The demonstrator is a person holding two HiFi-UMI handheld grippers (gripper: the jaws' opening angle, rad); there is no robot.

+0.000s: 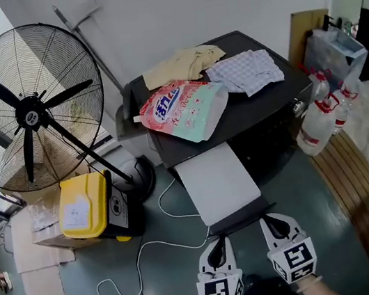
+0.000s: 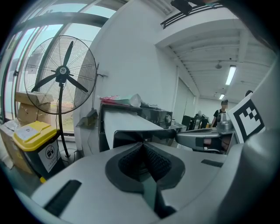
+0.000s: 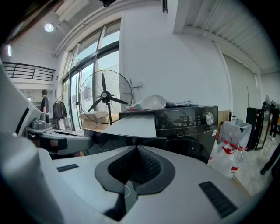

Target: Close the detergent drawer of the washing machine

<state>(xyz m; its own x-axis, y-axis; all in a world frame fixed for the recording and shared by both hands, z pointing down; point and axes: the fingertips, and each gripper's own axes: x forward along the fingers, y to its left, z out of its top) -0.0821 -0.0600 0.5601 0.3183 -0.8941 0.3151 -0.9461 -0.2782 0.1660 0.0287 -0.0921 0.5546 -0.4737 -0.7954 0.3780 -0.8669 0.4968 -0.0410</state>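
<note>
The black washing machine (image 1: 265, 104) stands ahead of me with its long light-grey detergent drawer (image 1: 217, 181) pulled far out toward me; the drawer's dark front panel (image 1: 240, 220) faces me. My left gripper (image 1: 220, 240) and right gripper (image 1: 271, 220) hover side by side just short of that panel, both shut and empty. In the left gripper view the gripper (image 2: 142, 144) points at the drawer (image 2: 127, 118) front. In the right gripper view the gripper (image 3: 136, 148) sits just below the drawer (image 3: 135, 126), beside the control panel (image 3: 192, 118).
A detergent bag (image 1: 181, 110), beige cloth (image 1: 184, 63) and checked cloth (image 1: 245, 71) lie on the machine. A big standing fan (image 1: 29, 110) and yellow-lidded bin (image 1: 85, 204) are at the left, a white cable (image 1: 140, 257) on the floor, spray bottles (image 1: 321, 119) at the right.
</note>
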